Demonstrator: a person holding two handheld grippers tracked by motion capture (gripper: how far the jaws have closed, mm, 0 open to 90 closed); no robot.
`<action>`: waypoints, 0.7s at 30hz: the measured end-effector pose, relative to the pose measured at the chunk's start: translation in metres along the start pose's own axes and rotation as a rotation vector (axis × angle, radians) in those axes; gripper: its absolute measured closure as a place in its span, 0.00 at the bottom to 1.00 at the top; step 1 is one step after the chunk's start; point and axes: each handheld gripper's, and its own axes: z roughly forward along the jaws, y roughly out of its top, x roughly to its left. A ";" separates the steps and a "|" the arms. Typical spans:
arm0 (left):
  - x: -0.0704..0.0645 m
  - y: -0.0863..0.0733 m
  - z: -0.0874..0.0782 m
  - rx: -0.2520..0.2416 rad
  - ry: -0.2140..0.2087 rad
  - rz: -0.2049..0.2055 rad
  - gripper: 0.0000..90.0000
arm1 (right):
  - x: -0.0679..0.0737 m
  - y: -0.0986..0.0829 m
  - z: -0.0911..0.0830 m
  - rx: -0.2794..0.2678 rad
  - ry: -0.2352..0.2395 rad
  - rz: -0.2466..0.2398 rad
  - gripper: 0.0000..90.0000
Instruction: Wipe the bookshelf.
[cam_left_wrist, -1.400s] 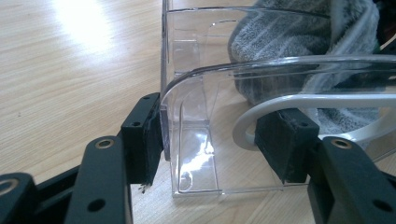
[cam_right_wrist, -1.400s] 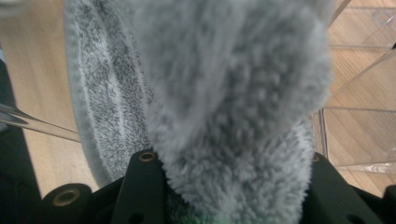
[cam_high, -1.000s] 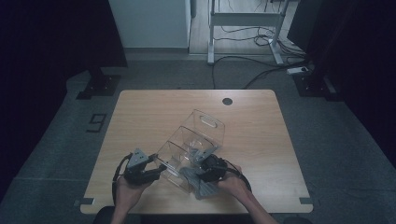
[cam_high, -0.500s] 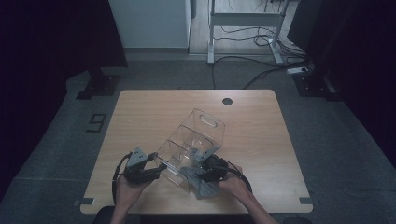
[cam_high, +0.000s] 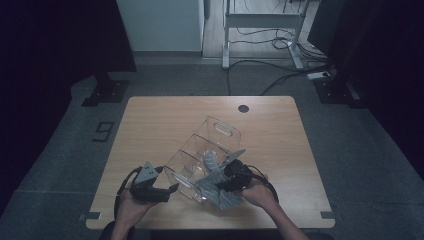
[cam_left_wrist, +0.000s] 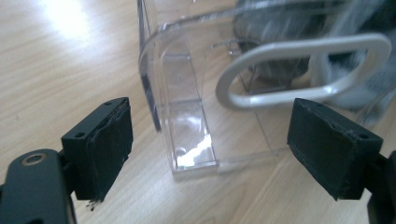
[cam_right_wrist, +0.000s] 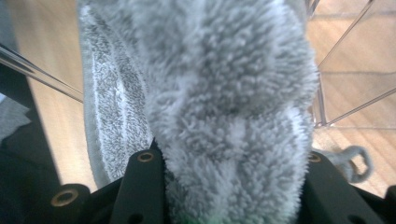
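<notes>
High view: a wooden table (cam_high: 150, 125) carries a clear plastic organiser (cam_high: 202, 155) with several compartments, lying diagonally near the person's edge. The left gripper (cam_high: 172, 189) sits at the organiser's near-left end, jaws spread, with nothing between them. The right gripper (cam_high: 220, 184) is at the organiser's near-right side, with a grey fluffy cloth (cam_high: 220, 192) bunched around its jaws and spilling onto the table just beside the organiser. Part of the cloth reaches up into a middle compartment.

Left gripper view: the left gripper (cam_left_wrist: 210, 135) is released, its two black jaws standing wide apart on either side of the organiser's (cam_left_wrist: 187, 116) end wall. A white oval handle cut-out (cam_left_wrist: 303, 70) shows in that wall. Neither jaw touches the plastic. The grey cloth (cam_left_wrist: 280, 28) is visible through the clear wall, inside the organiser.

Right gripper view: the right gripper (cam_right_wrist: 229, 182) is clamped on the grey cloth (cam_right_wrist: 224, 93), which bulges up between both jaws. Clear organiser walls (cam_right_wrist: 336, 70) stand to the right, and the cloth's hanging loop (cam_right_wrist: 352, 161) lies on the table.
</notes>
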 end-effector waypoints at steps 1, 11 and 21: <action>0.002 -0.002 0.000 0.012 0.003 0.001 0.15 | 0.000 0.002 -0.003 -0.006 0.003 0.001 0.67; 0.021 -0.021 0.008 0.119 0.022 -0.008 0.08 | 0.004 0.031 -0.036 -0.039 0.034 -0.003 0.67; 0.050 -0.047 0.012 0.200 0.055 -0.056 0.00 | 0.011 0.072 -0.055 -0.033 0.039 -0.039 0.67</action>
